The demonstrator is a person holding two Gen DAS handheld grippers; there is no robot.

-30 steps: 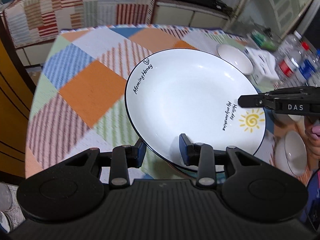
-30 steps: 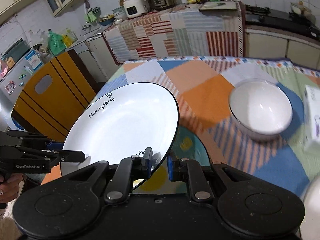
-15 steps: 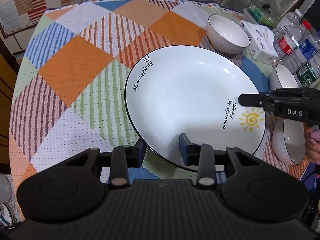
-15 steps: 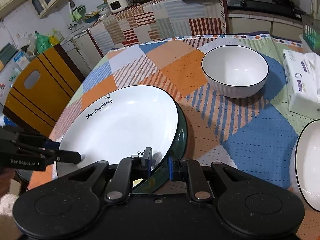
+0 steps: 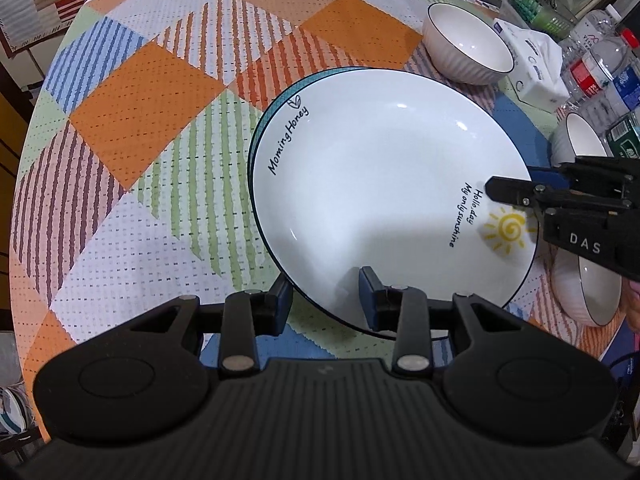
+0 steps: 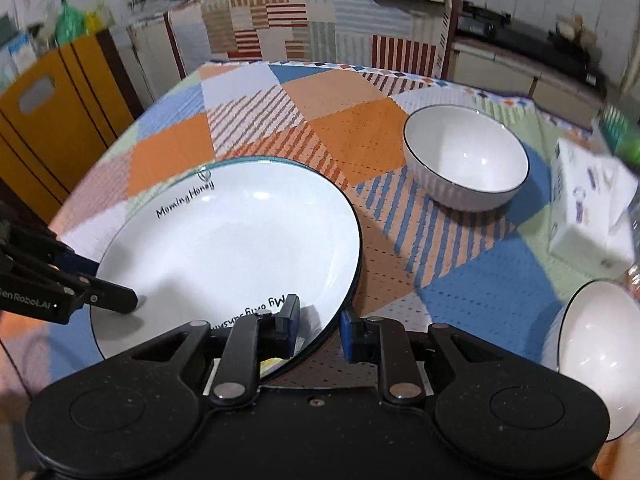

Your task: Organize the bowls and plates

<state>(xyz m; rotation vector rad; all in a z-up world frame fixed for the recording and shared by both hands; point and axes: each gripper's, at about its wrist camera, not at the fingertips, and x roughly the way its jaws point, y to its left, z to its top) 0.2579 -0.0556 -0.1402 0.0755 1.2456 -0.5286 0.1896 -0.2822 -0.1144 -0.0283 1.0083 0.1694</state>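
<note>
The plate [image 5: 380,184] lies on a second plate [image 5: 276,96] on the tabletop [image 5: 132,128]. Beyond it stands a bowl [image 5: 468,48], with a tissue pack [image 5: 532,68] just beside that. Two more bowls [image 5: 588,284] sit right of the plates, bottles [image 5: 600,72] behind them.

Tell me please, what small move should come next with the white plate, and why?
Probably open the left gripper to release the white plate. It seems to lie flat on the teal-rimmed plate, and the right gripper has just been opening its jaws, with the rim loose between them. Only the left one grips it now.
</note>
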